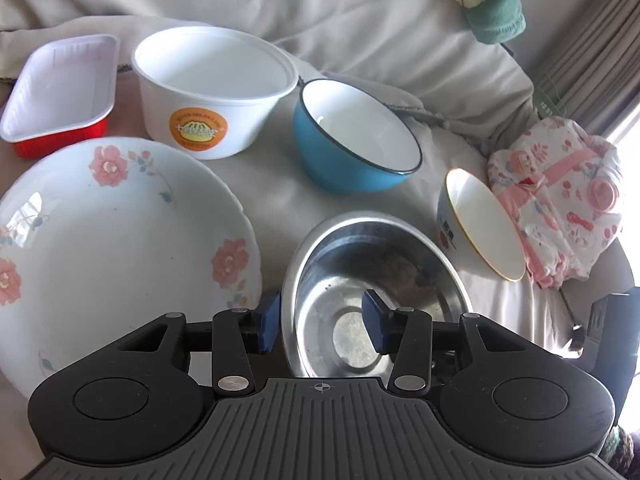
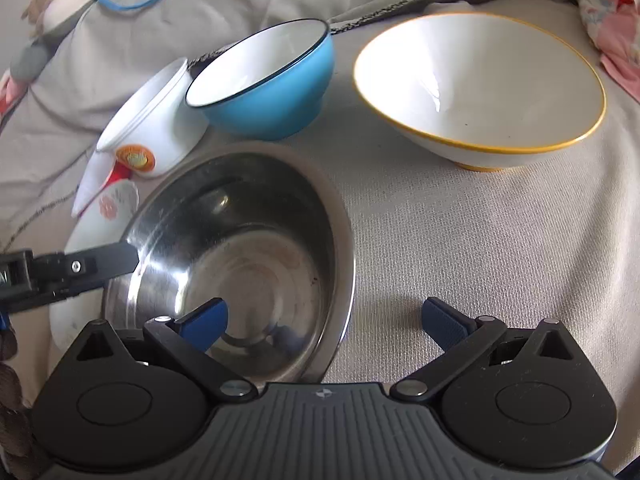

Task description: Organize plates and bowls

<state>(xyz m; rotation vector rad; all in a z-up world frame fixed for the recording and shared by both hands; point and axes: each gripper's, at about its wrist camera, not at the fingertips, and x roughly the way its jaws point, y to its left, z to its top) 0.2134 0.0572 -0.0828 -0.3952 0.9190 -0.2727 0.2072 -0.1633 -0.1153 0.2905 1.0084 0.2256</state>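
Note:
A steel bowl (image 1: 360,256) sits on the beige cloth just ahead of both grippers. My left gripper (image 1: 321,324) is open and straddles the bowl's left rim, one pad outside and one inside, neither pressing. My right gripper (image 2: 324,322) stands wide open over the steel bowl's (image 2: 248,240) right rim, with one pad inside and one above the cloth. A floral plate (image 1: 120,232) lies to the left. Behind are a white plastic tub (image 1: 212,92), a blue bowl (image 1: 352,140), a red tray (image 1: 60,92) and a tilted yellow-rimmed white bowl (image 1: 484,224).
A pink patterned bundle (image 1: 560,200) leans against the yellow-rimmed bowl at the right. A green cloth (image 1: 492,0) hangs at the back. Rumpled beige fabric rises behind the dishes. Bare cloth (image 2: 480,260) lies right of the steel bowl.

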